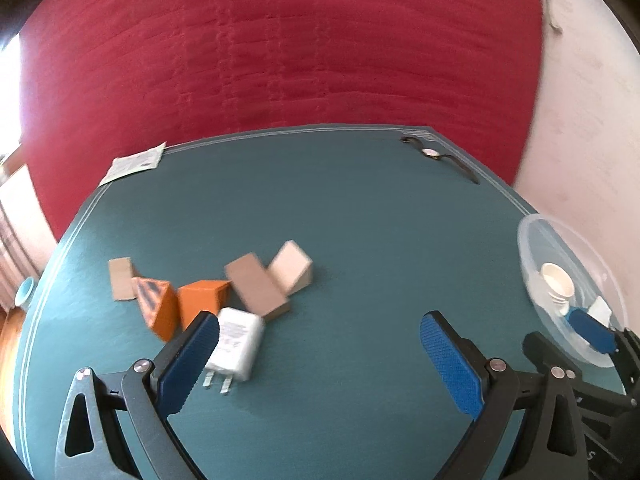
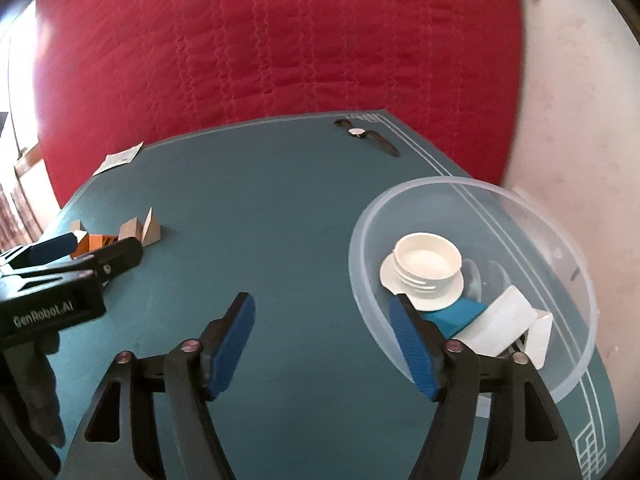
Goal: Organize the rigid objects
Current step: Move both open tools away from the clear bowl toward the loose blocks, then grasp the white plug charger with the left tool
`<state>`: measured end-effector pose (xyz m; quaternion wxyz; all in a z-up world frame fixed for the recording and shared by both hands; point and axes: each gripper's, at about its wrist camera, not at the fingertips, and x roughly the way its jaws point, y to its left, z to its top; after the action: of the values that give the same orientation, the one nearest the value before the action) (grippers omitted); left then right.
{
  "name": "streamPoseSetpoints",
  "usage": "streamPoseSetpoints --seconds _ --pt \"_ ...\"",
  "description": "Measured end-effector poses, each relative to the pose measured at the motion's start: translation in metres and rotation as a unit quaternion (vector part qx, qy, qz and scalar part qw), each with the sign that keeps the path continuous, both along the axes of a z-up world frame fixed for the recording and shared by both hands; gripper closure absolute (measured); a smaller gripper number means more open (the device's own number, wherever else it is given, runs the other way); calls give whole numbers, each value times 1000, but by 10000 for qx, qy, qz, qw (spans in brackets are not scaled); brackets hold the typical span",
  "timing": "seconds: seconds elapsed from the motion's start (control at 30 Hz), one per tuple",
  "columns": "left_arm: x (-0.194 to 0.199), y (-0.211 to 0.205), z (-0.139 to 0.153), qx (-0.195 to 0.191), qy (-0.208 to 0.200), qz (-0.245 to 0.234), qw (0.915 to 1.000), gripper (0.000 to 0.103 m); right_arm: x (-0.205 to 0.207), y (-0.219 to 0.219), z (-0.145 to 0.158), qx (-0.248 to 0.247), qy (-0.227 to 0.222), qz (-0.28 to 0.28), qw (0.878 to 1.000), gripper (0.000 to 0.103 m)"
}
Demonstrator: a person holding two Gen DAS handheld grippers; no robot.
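Note:
My left gripper (image 1: 320,354) is open and empty over the teal mat (image 1: 360,208). A white plug adapter (image 1: 237,343) lies just inside its left finger. Behind the adapter are two orange boxes (image 1: 202,305), a brown box (image 1: 258,289), a pale box (image 1: 291,266) and a small cardboard piece (image 1: 121,278). My right gripper (image 2: 322,340) is open and empty beside a clear plastic bowl (image 2: 560,248). The bowl holds a white lid (image 2: 426,268), a blue block (image 2: 456,317) and white pieces (image 2: 504,322).
A wristwatch (image 2: 366,136) lies near the mat's far right corner, a paper slip (image 1: 134,162) at its far left corner. A red quilted cover (image 1: 280,48) fills the background. The bowl (image 1: 568,276) sits at the mat's right edge.

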<state>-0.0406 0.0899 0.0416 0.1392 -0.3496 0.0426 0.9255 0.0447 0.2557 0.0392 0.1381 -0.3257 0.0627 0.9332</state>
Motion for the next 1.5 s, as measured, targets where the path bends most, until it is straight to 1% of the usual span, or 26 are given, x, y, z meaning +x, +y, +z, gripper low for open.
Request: streamPoseSetpoints --seconds 0.1,0.3,0.6,0.7,0.77,1.03,1.1,1.17,1.2,1.27,1.3,1.37,1.4,1.47,1.5 --pt "-2 -13 -1 32 -43 161 9999 1 -1 -3 1 31 18 -12 10000 28" --pt "-6 -43 -5 56 -124 516 9986 1 1 -22 7 447 182 146 9987 28" --pt "-10 -80 -17 148 -338 969 9946 1 -16 -44 3 142 -26 573 9983 28" --pt "-13 -84 -21 236 -448 990 9938 1 -19 -50 3 109 -71 657 9978 28" --pt "-14 -83 -22 230 -473 948 9941 1 -21 -54 1 103 -101 704 9974 28" --pt "-20 -67 -28 -6 -487 778 9958 2 -25 -56 -6 -10 -227 793 9966 28" --pt "-23 -63 -29 -52 -497 750 9959 6 -26 -55 -7 -52 -250 804 9964 28" --pt "-27 -59 -31 -123 -516 732 9959 14 -28 -55 -10 -111 -286 808 9963 28" --pt "-28 -58 -32 -137 -529 714 9960 16 -28 -54 -11 -139 -302 809 9962 28" --pt "-30 -55 -33 -146 -563 651 9962 24 -30 -53 -13 -209 -329 806 9960 28" --pt "-31 -53 -34 -152 -573 620 9963 27 -30 -52 -13 -217 -351 735 9964 28" --pt "-31 -51 -35 -145 -575 531 9968 36 -32 -52 -14 -253 -381 758 9961 28" --pt "-30 -50 -35 -149 -569 490 9971 39 -32 -52 -14 -266 -396 773 9959 28" --pt "-29 -49 -35 -122 -553 393 9976 54 -34 -53 -15 -305 -435 807 9953 28" --pt "-28 -49 -35 -89 -546 351 9979 58 -35 -53 -16 -333 -455 827 9950 28"
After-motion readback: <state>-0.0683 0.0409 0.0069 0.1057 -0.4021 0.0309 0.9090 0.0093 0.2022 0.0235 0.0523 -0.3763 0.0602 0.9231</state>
